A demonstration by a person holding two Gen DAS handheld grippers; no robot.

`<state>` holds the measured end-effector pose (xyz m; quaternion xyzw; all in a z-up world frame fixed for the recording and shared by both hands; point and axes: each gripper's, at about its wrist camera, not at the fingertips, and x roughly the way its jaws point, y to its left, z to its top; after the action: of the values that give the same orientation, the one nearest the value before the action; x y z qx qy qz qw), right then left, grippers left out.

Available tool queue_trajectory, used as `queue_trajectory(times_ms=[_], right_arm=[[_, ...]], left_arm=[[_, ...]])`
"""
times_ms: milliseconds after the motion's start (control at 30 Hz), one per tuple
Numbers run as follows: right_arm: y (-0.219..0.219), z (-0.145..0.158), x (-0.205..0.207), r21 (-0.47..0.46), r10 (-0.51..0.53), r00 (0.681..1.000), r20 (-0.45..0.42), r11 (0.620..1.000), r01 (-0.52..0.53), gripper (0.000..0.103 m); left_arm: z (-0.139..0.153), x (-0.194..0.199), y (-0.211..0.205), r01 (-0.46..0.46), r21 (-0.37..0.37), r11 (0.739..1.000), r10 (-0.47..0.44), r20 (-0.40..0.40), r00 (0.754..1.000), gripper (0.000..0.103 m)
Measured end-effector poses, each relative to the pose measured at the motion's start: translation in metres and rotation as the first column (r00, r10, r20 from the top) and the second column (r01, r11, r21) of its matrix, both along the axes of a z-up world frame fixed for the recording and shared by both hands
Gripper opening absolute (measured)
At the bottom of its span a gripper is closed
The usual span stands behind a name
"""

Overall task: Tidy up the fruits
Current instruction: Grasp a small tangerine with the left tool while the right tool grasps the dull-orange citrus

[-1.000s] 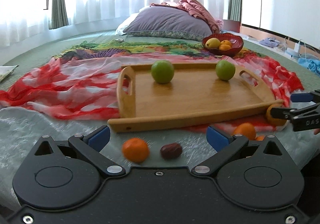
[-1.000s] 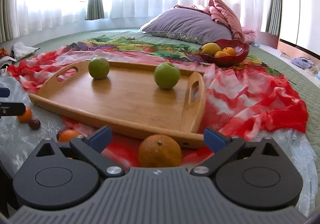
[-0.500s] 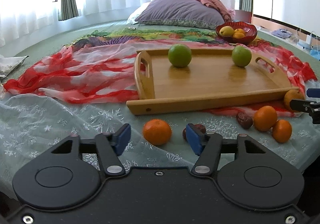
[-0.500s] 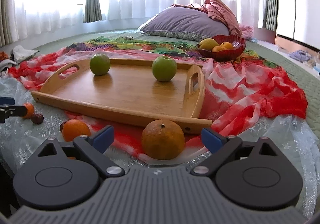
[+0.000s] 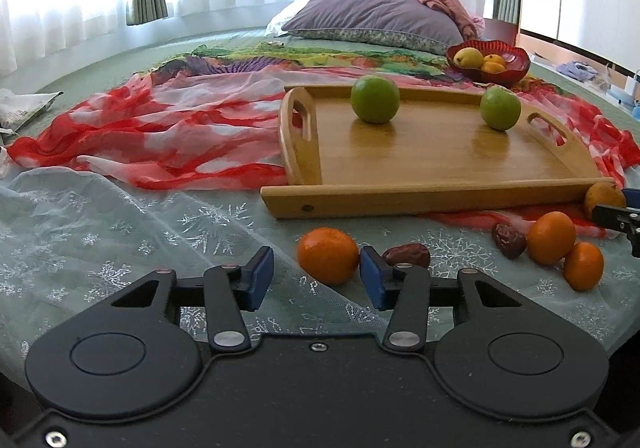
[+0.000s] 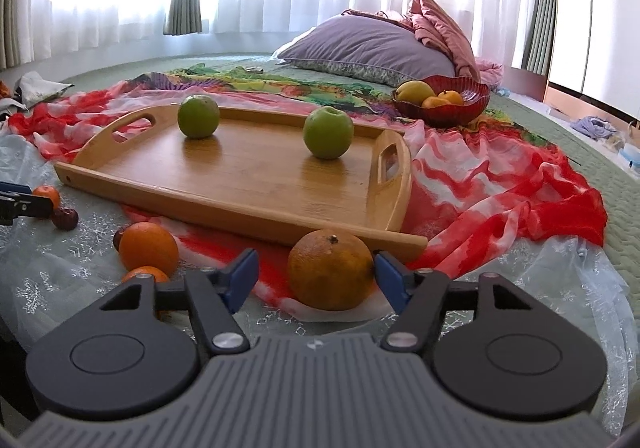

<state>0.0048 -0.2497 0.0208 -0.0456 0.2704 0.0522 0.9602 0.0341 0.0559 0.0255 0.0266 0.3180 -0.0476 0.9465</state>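
Observation:
A wooden tray point(image 5: 436, 164) holds two green apples point(image 5: 375, 99) point(image 5: 500, 107); it also shows in the right wrist view point(image 6: 256, 176). My left gripper point(image 5: 316, 282) is open, its fingers either side of a small orange point(image 5: 328, 255) on the lace cloth, a red date point(image 5: 407, 255) just right of it. My right gripper point(image 6: 314, 280) is open around a large dull orange point(image 6: 330, 269) at the tray's near corner. Two oranges point(image 5: 551, 237) point(image 5: 583, 265) and another date point(image 5: 509, 240) lie between the grippers.
A red bowl point(image 6: 442, 101) with yellow and orange fruit stands behind the tray. A red-and-white scarf point(image 5: 160, 140) and a colourful cloth lie under and around the tray. A purple pillow point(image 5: 376, 18) lies at the back. The bed edge is near me.
Both grippers pulled back and rose, showing more of the bed. The left jaws narrowed around the small orange; the right jaws narrowed around the large orange.

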Motion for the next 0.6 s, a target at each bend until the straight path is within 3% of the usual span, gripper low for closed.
queue_trajectory(times_ms=[600], right_arm=[[-0.009, -0.016, 0.007, 0.09, -0.077, 0.997, -0.026, 0.993, 0.079, 0.065]], left_arm=[[-0.012, 0.004, -0.007, -0.018, 0.01, 1.0, 0.018, 0.012, 1.0, 0.045]])
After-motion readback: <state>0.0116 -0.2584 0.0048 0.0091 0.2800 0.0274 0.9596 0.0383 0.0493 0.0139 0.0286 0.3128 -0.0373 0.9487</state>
